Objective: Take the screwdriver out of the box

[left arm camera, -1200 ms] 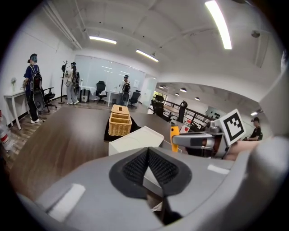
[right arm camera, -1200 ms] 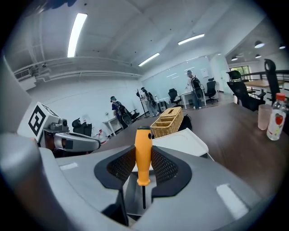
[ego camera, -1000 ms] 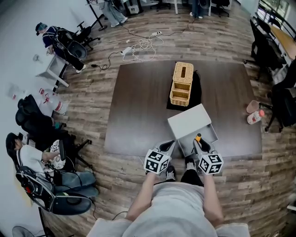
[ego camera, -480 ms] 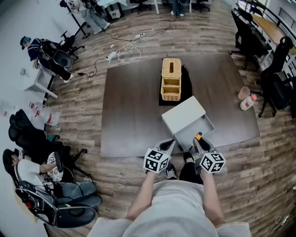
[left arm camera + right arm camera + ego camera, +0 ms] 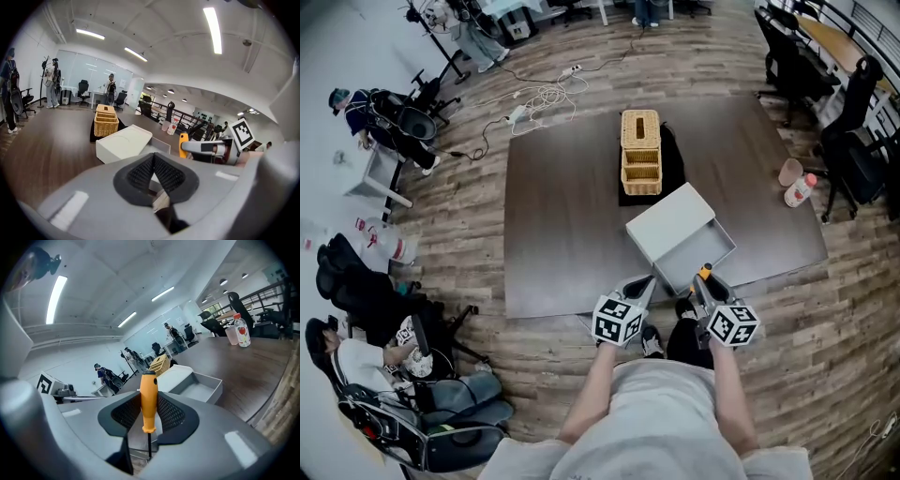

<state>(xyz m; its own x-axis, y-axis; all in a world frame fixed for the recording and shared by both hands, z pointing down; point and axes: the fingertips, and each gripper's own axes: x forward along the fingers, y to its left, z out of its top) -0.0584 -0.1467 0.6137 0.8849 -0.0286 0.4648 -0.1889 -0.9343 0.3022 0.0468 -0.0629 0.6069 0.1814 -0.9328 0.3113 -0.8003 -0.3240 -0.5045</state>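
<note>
Right gripper (image 5: 149, 414) fingers (image 5: 171, 414) clamp the orange-handled screwdriver (image 5: 148, 397) mid-handle, upright, clear of the open grey box (image 5: 204, 391) beyond the fingertips | left gripper (image 5: 153, 174) pinched together, empty | looks light, stiff, slick plastic: hold the handle, not the thin shaft.

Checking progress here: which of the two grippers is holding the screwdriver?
The right gripper: its jaws clamp the orange handle of the screwdriver. The left gripper has its jaws together, nothing between them.
</note>
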